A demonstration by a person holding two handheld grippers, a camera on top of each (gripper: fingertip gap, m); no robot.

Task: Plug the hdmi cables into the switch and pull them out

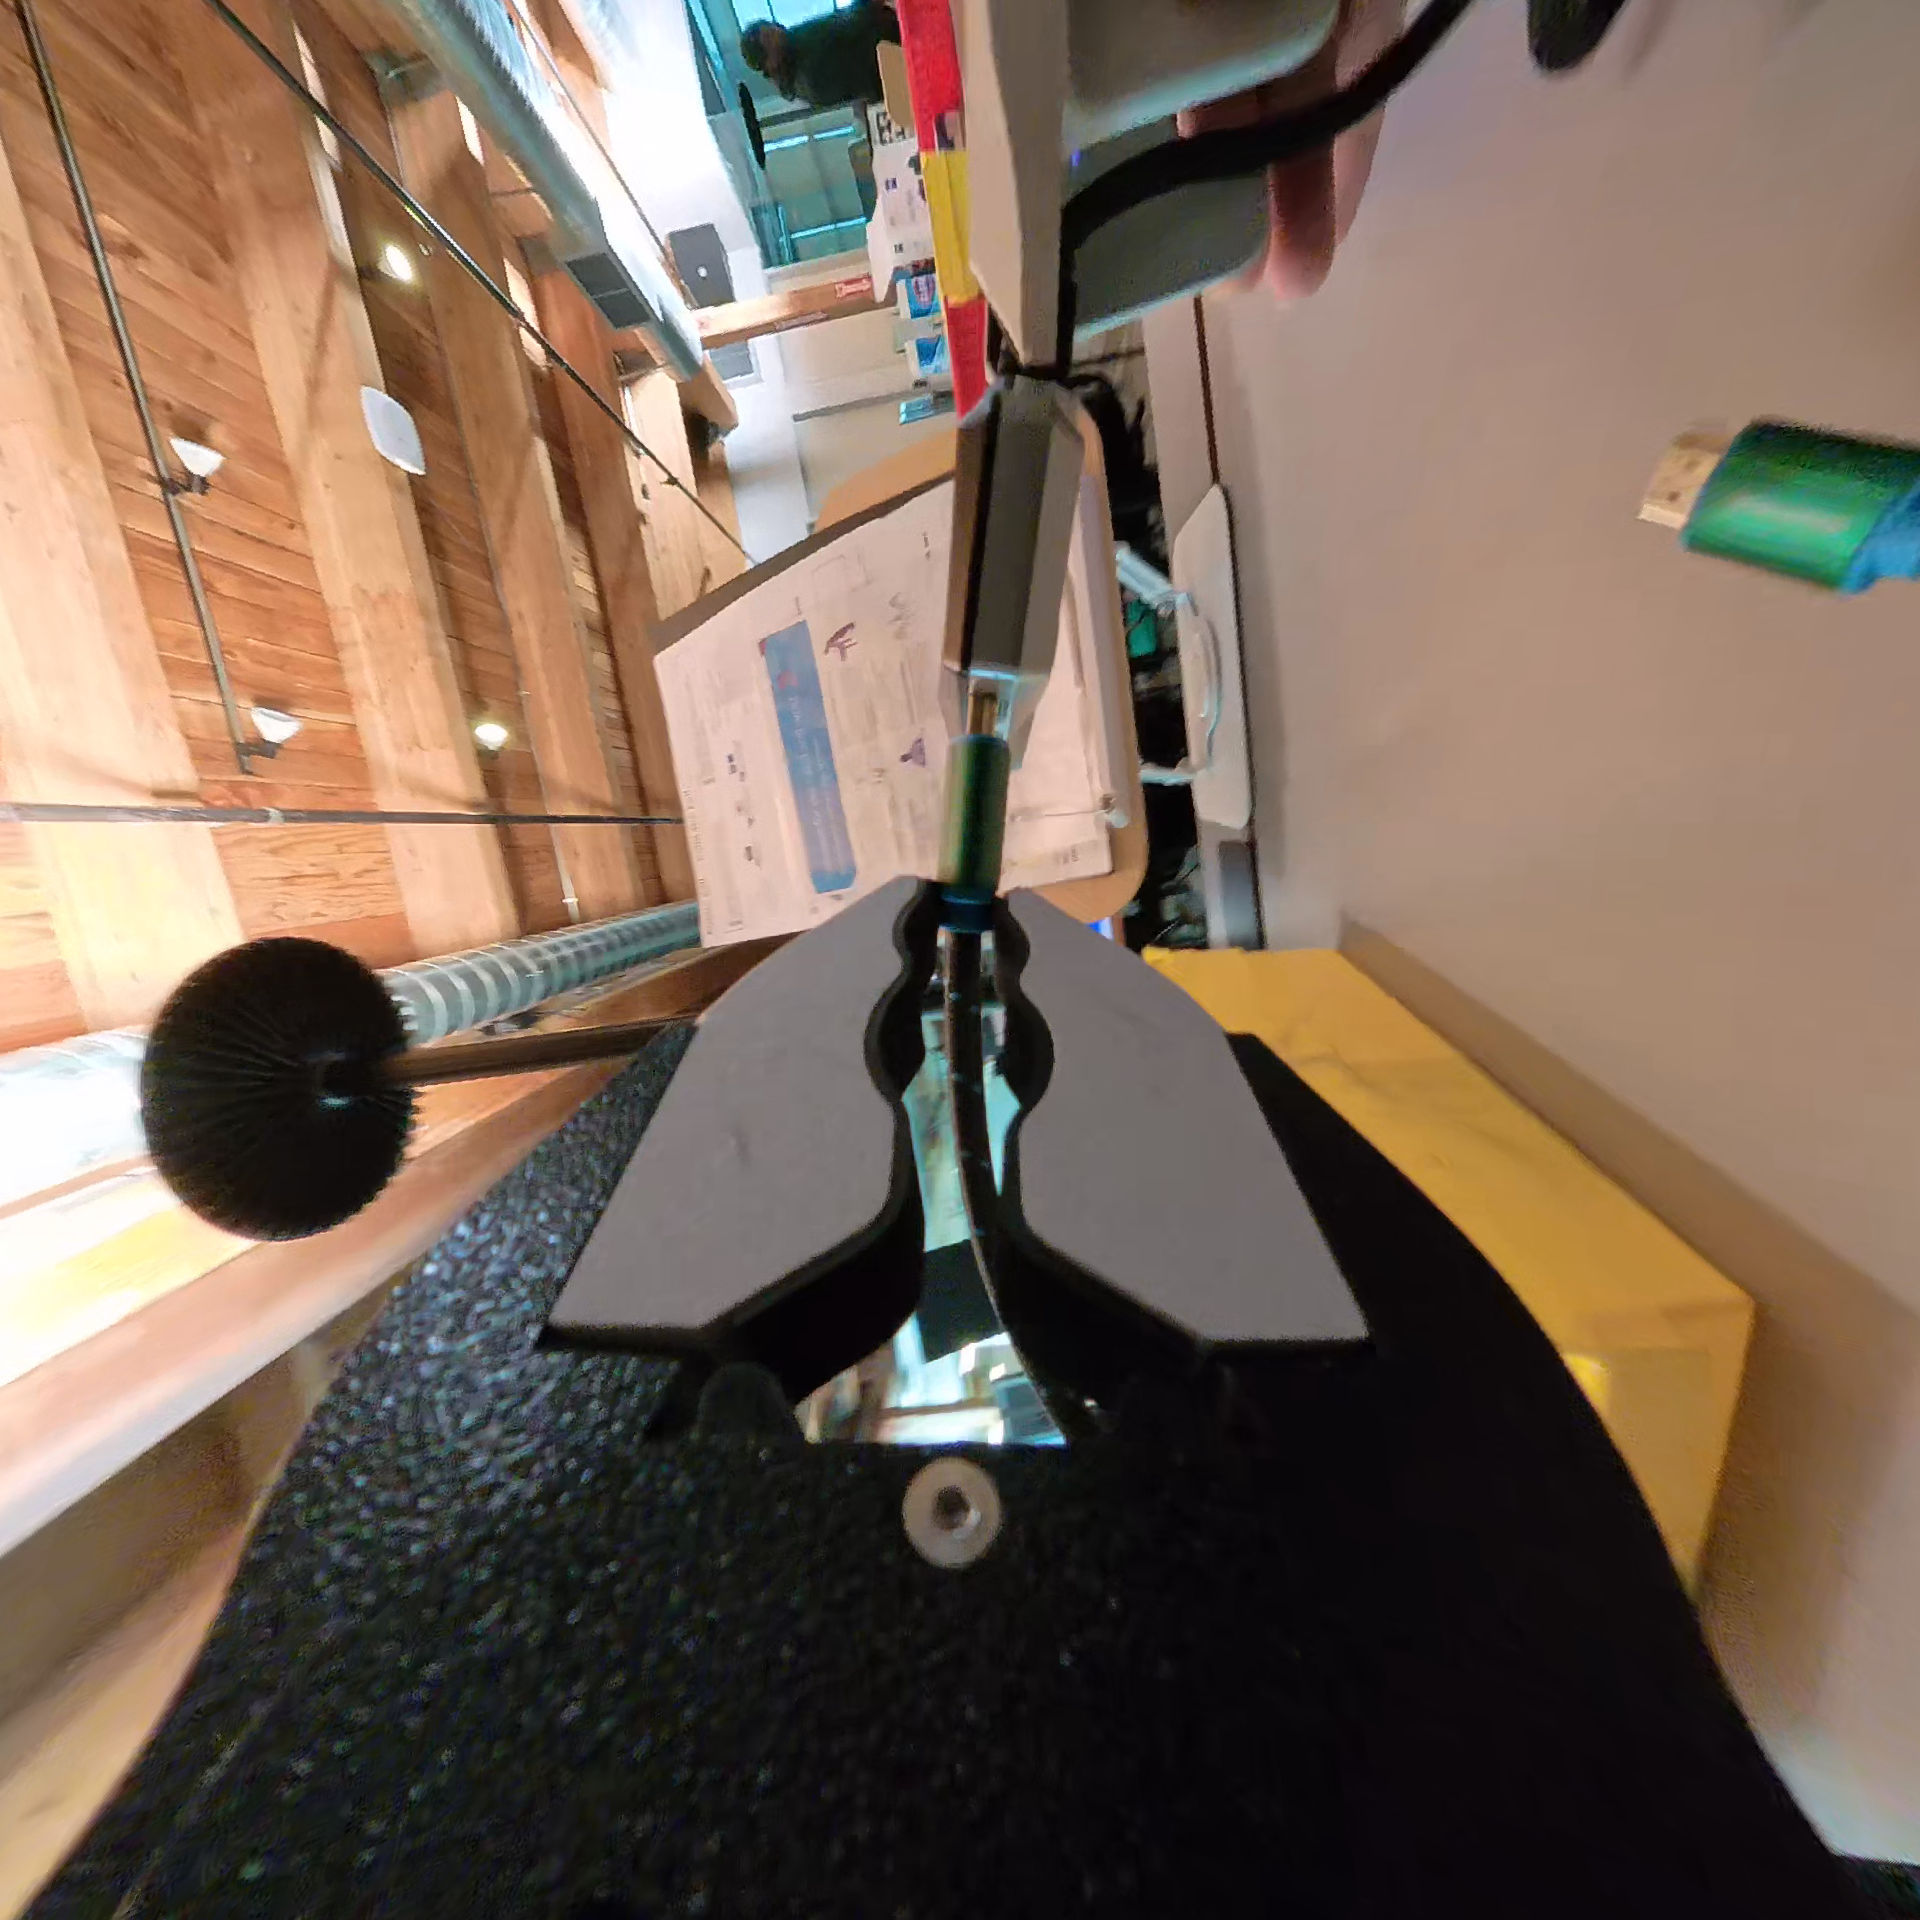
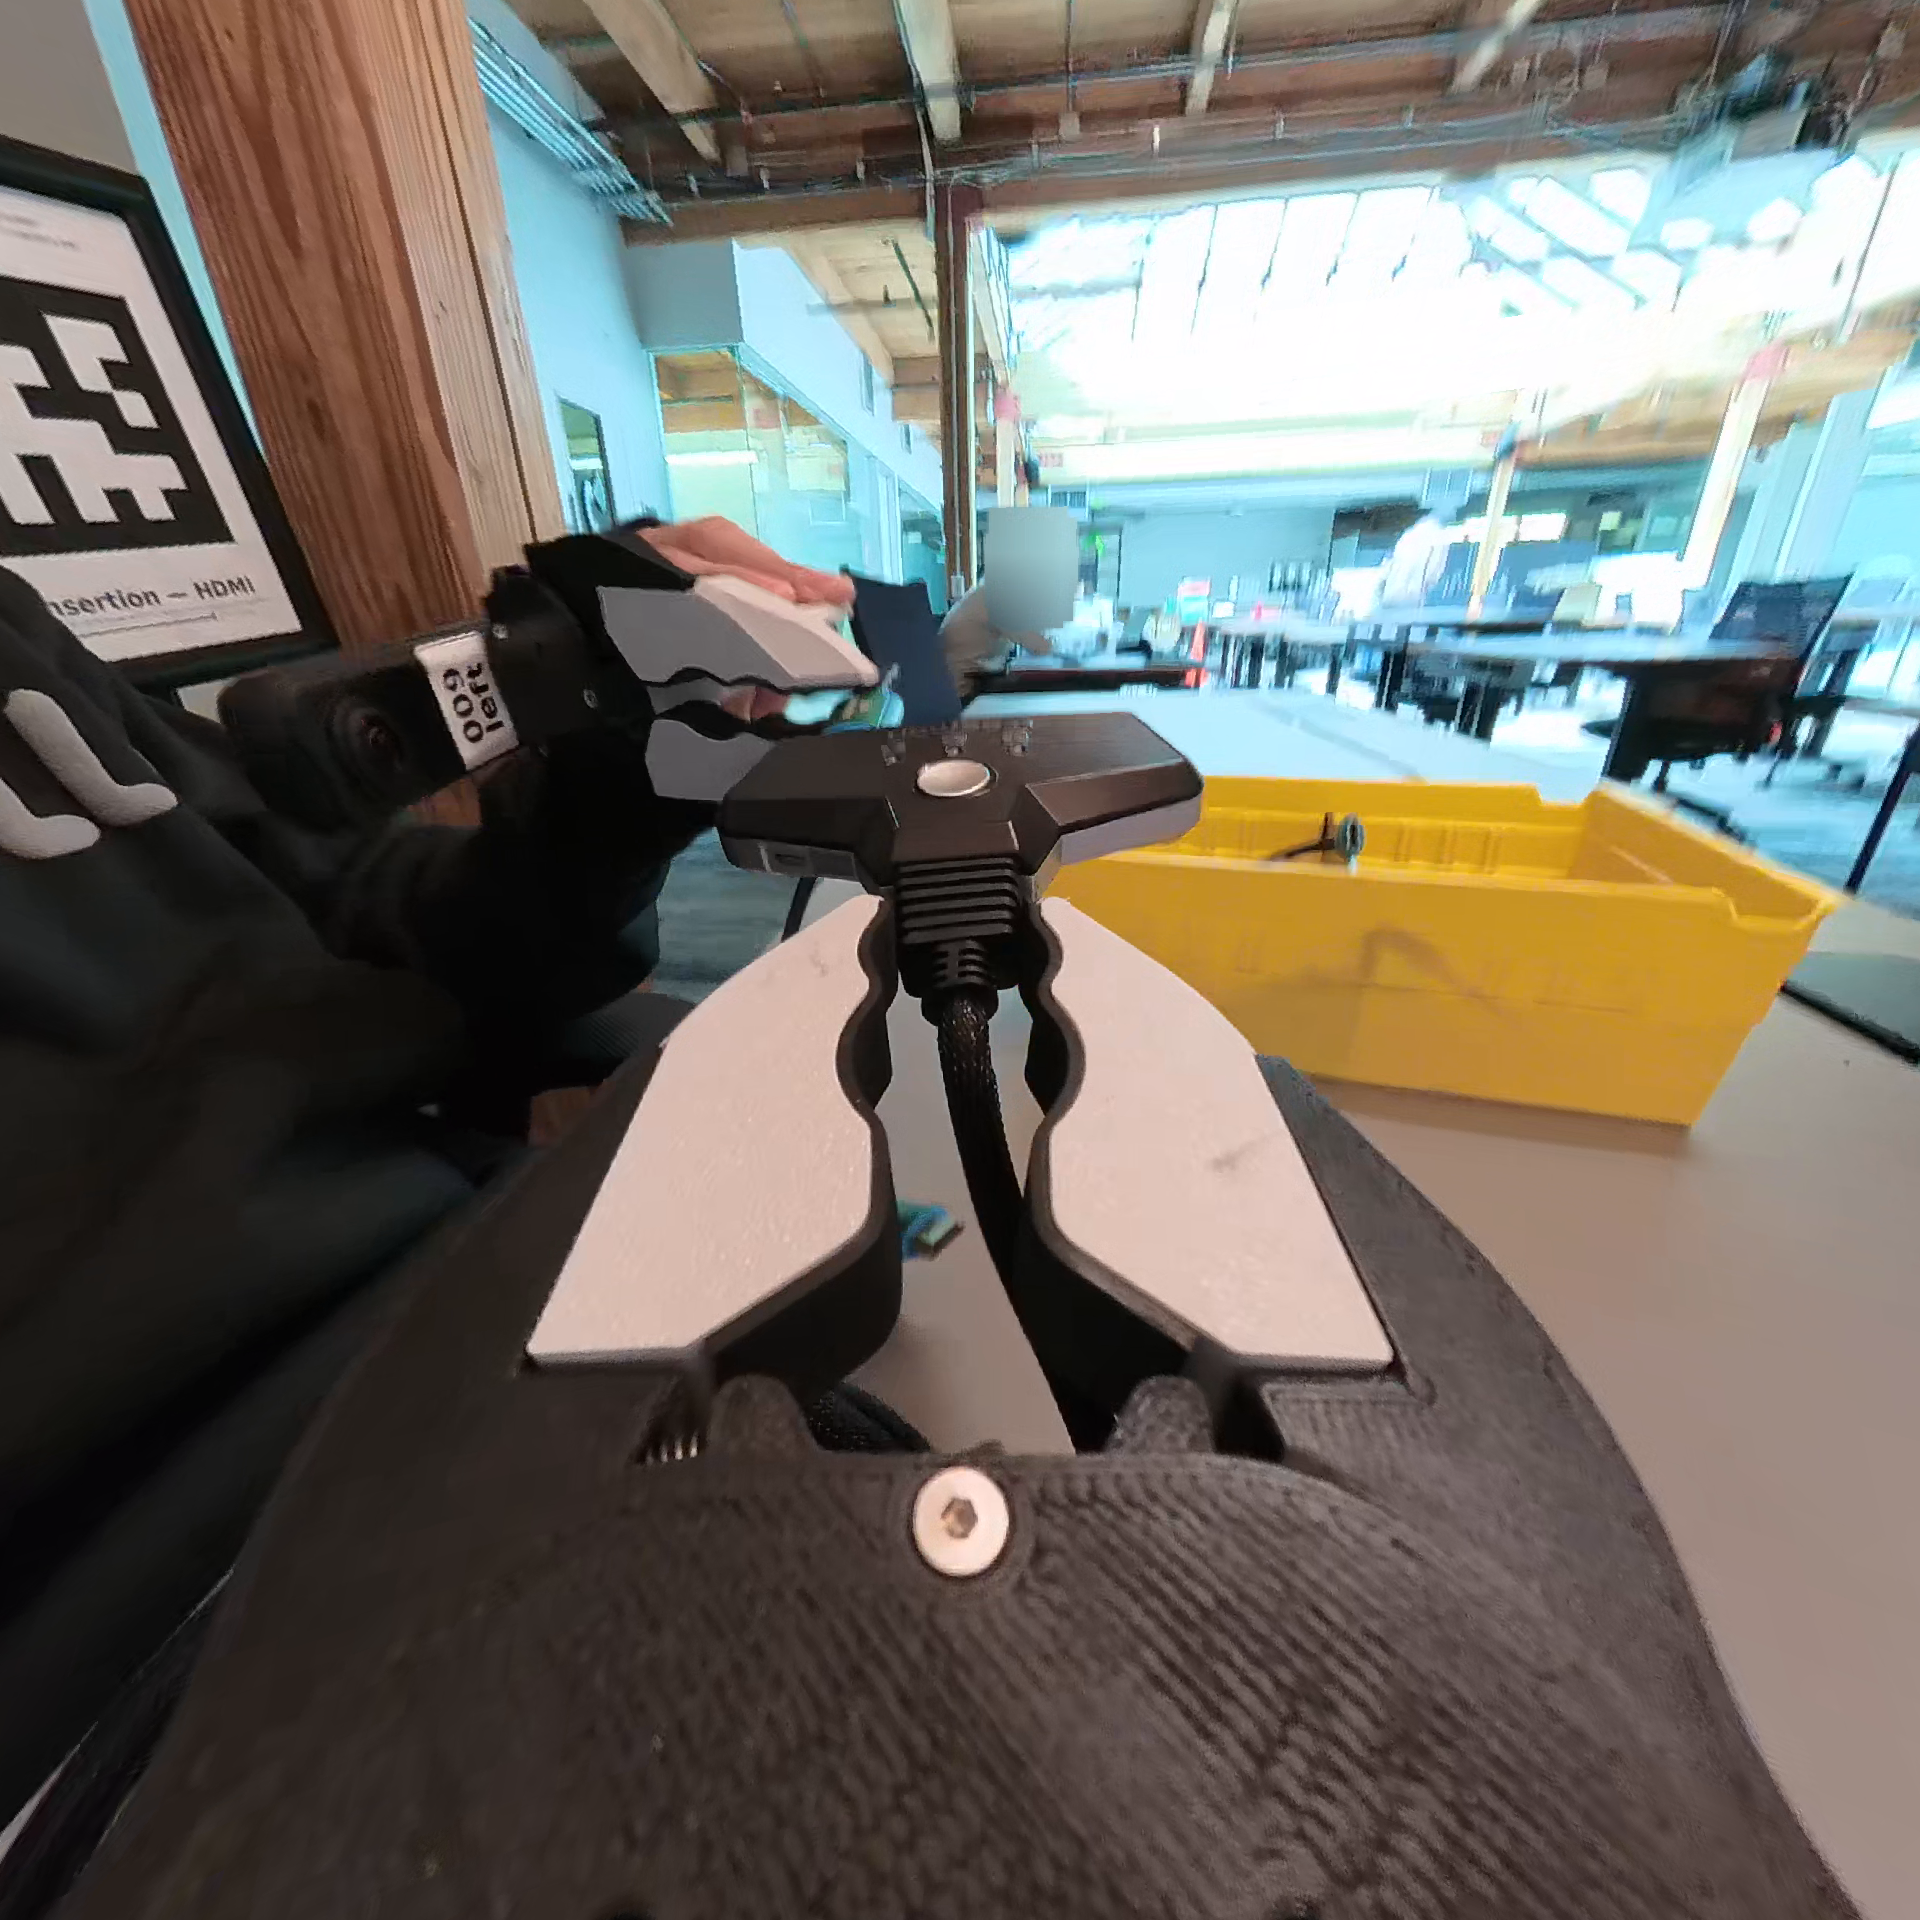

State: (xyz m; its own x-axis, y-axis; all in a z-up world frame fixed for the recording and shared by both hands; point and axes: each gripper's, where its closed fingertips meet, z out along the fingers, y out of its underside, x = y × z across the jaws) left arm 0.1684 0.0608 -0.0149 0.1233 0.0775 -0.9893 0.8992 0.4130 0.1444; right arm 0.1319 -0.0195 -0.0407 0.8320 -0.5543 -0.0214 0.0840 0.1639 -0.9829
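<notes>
My left gripper point(image 1: 961, 904) is shut on the black cable just behind a green HDMI plug point(image 1: 966, 810). The plug's gold tip touches the port end of the black switch point(image 1: 1003, 540), seen edge-on; how deep it sits I cannot tell. My right gripper point(image 2: 961, 914) is shut on the ribbed cable neck of the switch point(image 2: 956, 790) and holds it above the table. The left gripper point(image 2: 769, 681) shows at the switch's far left side in the right wrist view. A second green HDMI plug point(image 1: 1787, 509) lies loose on the grey table point(image 1: 1558, 831).
A yellow bin point(image 2: 1455, 935) stands on the table right of the switch; it also shows in the left wrist view point(image 1: 1455, 1195). A framed black-and-white marker board point(image 2: 94, 436) and a wooden post point(image 2: 343, 312) stand at the left. A dark sleeve point(image 2: 156, 1039) fills the lower left.
</notes>
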